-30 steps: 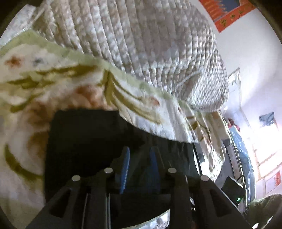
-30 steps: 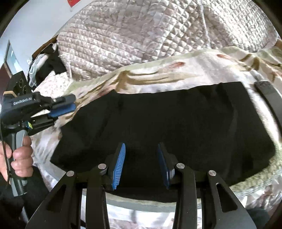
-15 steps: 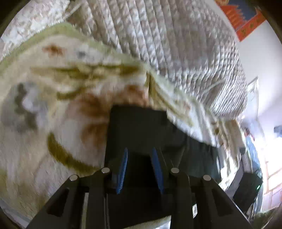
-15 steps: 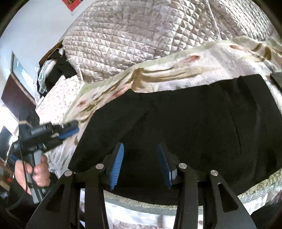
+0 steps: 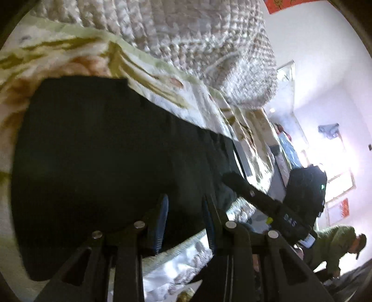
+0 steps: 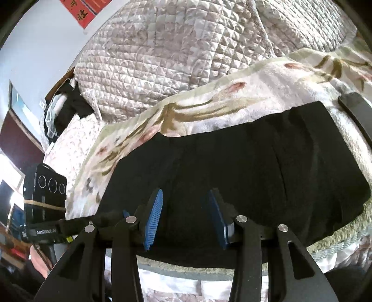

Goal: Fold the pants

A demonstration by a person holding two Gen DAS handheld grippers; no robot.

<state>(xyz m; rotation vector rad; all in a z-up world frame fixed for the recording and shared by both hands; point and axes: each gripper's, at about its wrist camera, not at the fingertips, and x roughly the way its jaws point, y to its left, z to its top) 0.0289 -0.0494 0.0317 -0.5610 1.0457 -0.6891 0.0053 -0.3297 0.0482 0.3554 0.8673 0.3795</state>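
My left claw (image 5: 184, 220) sits nearest the lens in the left wrist view, blue pads apart w/ nothing between them, hovering over the near edge of the flat black fabric pants (image 5: 104, 158). Whether the fingertips touch the cloth I can't tell; that view is blurred. My right claw (image 6: 186, 218) is likewise spread and empty, above the pants' (image 6: 244, 167) near hem, blue ribbed pads (image 6: 154, 216) either side of bare black cloth.

The pants lie spread flat across the cream floral fleece blanket (image 6: 209, 111), running left to right in front of both claws; the near edge hangs at the bed's border, and their far right corner is cut off behind my claw frame in the left view.

Seen from the right wrist, the left claw's body (image 6: 44, 230) pokes in at lower left, partly hidden by my frame; its label reads approx. "GenRobot.AI", last letters unclear. A black box w/ three round rings (image 6: 45, 192) is strapped above it. Seen from the left wrist, the right claw's arm (image 5: 267, 202) carries lettering too blurred to read.

A dark flat strap-like object (image 6: 355, 111) lies just beside the pants' right end, cut by the frame edge. Beyond, a quilted beige bedspread heap (image 6: 186, 46). On the wall, a red paper banner (image 6: 81, 11) w/ black characters, cropped, not legible.
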